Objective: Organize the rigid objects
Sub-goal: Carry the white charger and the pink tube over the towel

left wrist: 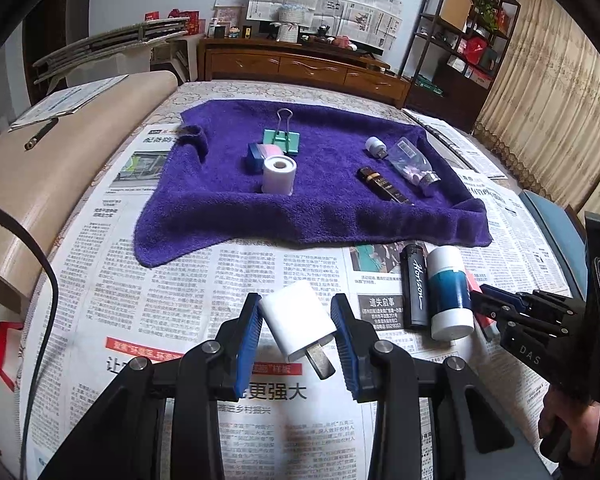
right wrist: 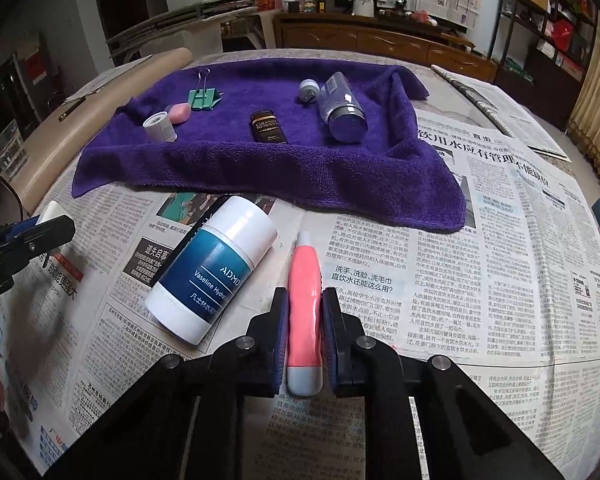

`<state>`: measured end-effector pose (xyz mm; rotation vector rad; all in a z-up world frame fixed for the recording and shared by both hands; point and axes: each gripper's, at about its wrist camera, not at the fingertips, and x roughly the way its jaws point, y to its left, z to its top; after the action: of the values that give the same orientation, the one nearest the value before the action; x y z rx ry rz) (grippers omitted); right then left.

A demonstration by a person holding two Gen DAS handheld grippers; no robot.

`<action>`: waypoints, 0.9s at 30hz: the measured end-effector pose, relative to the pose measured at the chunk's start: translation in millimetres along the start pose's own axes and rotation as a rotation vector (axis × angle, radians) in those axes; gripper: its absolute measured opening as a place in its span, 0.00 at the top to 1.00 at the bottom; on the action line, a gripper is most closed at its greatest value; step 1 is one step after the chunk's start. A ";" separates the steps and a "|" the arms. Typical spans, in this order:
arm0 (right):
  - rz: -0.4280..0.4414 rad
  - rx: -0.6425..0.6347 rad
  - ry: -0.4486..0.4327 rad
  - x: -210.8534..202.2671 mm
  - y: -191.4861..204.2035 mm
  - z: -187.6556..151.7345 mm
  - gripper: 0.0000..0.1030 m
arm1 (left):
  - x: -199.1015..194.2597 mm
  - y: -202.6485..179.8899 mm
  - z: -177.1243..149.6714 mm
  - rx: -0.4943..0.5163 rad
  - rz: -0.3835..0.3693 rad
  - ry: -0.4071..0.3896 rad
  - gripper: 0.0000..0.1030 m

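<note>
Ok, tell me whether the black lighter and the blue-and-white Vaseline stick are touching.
Touching. In the left wrist view the black lighter lies pressed along the side of the Vaseline stick, with no newspaper visible between them.

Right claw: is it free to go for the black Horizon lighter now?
Probably not yet. The right claw is shut on the pink pen, and the Vaseline stick lies between it and the black lighter.

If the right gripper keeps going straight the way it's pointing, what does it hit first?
Probably the near edge of the purple towel. The right gripper, shut on the pink tube, has only newspaper directly ahead first; depth is uncertain.
</note>
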<state>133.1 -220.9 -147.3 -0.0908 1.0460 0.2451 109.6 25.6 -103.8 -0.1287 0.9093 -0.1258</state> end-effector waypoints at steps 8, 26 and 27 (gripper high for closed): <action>0.023 0.033 -0.011 -11.9 -11.5 -0.1 0.84 | -10.0 7.2 10.1 -0.008 0.013 -0.017 0.67; 0.131 0.029 -0.090 -36.7 -19.6 68.7 0.84 | 10.5 22.9 73.7 -0.002 0.042 -0.036 0.67; 0.134 0.026 -0.089 -34.0 -19.4 74.4 0.84 | 14.9 24.0 78.4 -0.001 0.045 -0.035 0.67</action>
<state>184.5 -230.8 -81.5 0.0134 0.9676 0.3536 182.1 51.4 -71.7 -0.1105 0.8766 -0.0809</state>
